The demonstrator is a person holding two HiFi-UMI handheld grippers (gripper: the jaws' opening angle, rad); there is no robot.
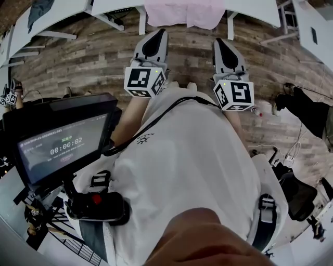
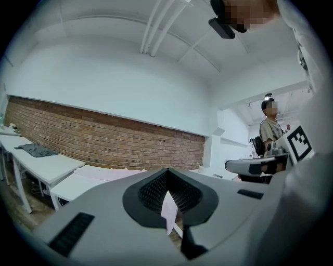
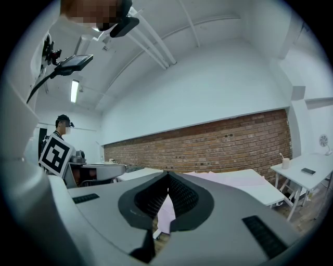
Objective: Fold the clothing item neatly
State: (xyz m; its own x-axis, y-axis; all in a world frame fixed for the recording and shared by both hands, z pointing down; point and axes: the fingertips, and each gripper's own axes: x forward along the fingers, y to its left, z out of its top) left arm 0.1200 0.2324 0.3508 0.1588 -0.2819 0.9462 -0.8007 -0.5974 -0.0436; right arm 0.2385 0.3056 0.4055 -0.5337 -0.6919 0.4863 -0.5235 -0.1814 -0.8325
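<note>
White shirt [image 1: 187, 166], closed left tongs [image 1: 160, 34], right tongs [image 1: 219, 42], pink garment [image 1: 184, 13] beyond.

The pale pink cloth garment [image 1: 184, 13] is looking soft and matt; the brown wood-plank floor [image 1: 78, 57] is showing a rough, dull grain; the red brick wall [image 2: 104, 137] is appearing coarse, possibly unpainted.

Open wood floor [image 1: 78, 62] runs from the left gripper [image 1: 159, 33] and right gripper [image 1: 221, 42] to the white table [image 1: 255, 9] ahead, where the pink garment [image 1: 184, 13] hangs over the near edge. A strip of floor shows between the two grippers. A screen [image 1: 62, 140] crowds the left side; a black chair [image 1: 299, 195] and cables [image 1: 294, 150] clutter the right
</note>
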